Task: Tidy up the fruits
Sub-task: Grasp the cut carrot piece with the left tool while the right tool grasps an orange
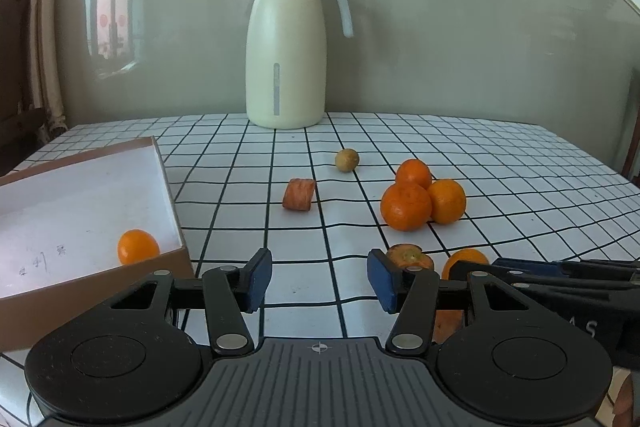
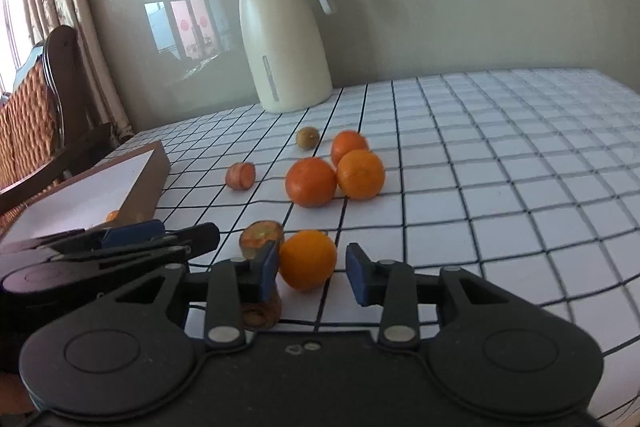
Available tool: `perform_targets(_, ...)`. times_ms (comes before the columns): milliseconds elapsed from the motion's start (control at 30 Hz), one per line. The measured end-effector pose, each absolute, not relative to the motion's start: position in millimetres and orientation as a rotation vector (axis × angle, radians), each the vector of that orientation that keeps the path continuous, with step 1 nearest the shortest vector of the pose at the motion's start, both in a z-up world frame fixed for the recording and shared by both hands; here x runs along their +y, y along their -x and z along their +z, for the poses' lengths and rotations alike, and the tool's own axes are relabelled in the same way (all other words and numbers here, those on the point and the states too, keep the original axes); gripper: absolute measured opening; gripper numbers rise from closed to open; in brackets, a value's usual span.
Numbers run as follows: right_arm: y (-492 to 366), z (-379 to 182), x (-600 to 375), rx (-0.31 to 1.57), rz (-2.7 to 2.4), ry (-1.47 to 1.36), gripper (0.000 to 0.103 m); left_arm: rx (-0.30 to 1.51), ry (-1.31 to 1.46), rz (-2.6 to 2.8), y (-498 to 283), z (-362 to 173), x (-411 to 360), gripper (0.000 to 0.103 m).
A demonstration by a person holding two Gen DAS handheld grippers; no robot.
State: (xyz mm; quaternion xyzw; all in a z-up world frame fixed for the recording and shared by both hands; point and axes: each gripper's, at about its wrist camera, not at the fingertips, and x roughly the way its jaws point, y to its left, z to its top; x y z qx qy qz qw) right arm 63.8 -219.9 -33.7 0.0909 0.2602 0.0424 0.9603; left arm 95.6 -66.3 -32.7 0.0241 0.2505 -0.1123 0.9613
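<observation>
right gripper (image 2: 312, 273) open, lined up on nearest orange (image 2: 307, 259) for a grasp; left gripper (image 1: 320, 281) open, empty, beside box (image 1: 168, 187) holding one orange (image 1: 138, 246).

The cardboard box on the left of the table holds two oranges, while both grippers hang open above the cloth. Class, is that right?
Not quite. The cardboard box holds only one orange, as the left wrist view shows. The rest stands: the left gripper and the right gripper both have their jaws apart.

Your left gripper (image 1: 319, 281), matte black linkage arms, blue pads (image 1: 258, 279), silver pivot screws, ribbed grey base, crosshair mark, right gripper (image 2: 312, 274) alike.
</observation>
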Motion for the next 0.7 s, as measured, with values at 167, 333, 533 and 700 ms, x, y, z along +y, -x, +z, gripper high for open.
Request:
perform_targets(167,-60.2,-27.8,-235.5,0.490,0.010,-0.197,0.027,0.506,-0.055,-0.250,-95.3,-32.2,-74.0,0.054)
perform_targets(333,-56.6,-27.3,-247.1,0.477,-0.060,-0.189,0.029,0.510,-0.063,-0.284,-97.2,-33.4,-85.2,0.054)
perform_targets(533,-52.2,-27.3,-257.8,0.468,-0.064,-0.221,0.029,0.516,-0.073,-0.329,-100.7,-33.7,-100.7,0.054)
perform_targets(700,-52.5,-27.6,-258.2,0.469,-0.048,-0.228,0.030,0.530,-0.099,-0.336,-102.1,-36.1,-112.7,0.054)
